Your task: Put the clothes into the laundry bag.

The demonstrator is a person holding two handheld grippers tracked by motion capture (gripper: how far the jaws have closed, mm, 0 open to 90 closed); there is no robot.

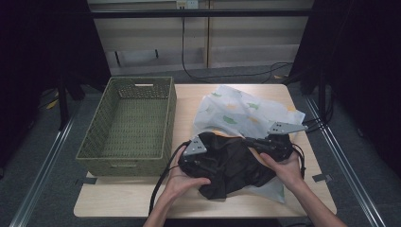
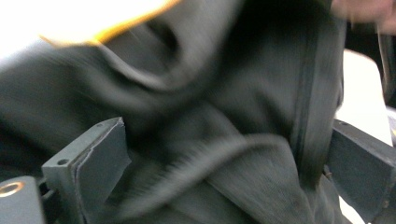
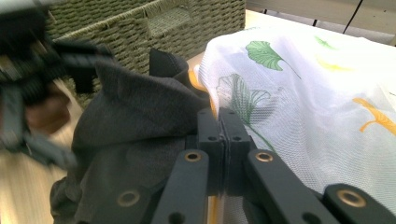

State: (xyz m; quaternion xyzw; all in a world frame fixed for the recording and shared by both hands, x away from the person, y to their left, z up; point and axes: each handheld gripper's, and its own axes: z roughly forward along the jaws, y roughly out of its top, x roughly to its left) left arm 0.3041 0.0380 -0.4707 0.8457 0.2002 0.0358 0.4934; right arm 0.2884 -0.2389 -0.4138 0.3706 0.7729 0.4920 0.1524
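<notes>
A black garment (image 1: 231, 165) with an orange inner edge lies bunched at the table's front, partly over a white mesh cloth (image 1: 236, 111) printed with leaves. My left gripper (image 1: 208, 153) rests on the garment's left side. Its jaws stand wide open, and the left gripper view shows the blurred black garment (image 2: 210, 140) between my left gripper's (image 2: 229, 163) fingers. My right gripper (image 1: 249, 141) sits at the garment's right side. Seen from its own camera, my right gripper (image 3: 223, 122) is shut, with a fold of the black garment (image 3: 135, 112) running into the closed jaws beside the white cloth (image 3: 303, 93).
A green woven basket (image 1: 171, 113) stands empty on the table's left half, close to the garment; the same basket (image 3: 140, 23) appears in the right gripper view. Bare wooden table (image 1: 118, 198) lies in front of it. Cables trail from both grippers.
</notes>
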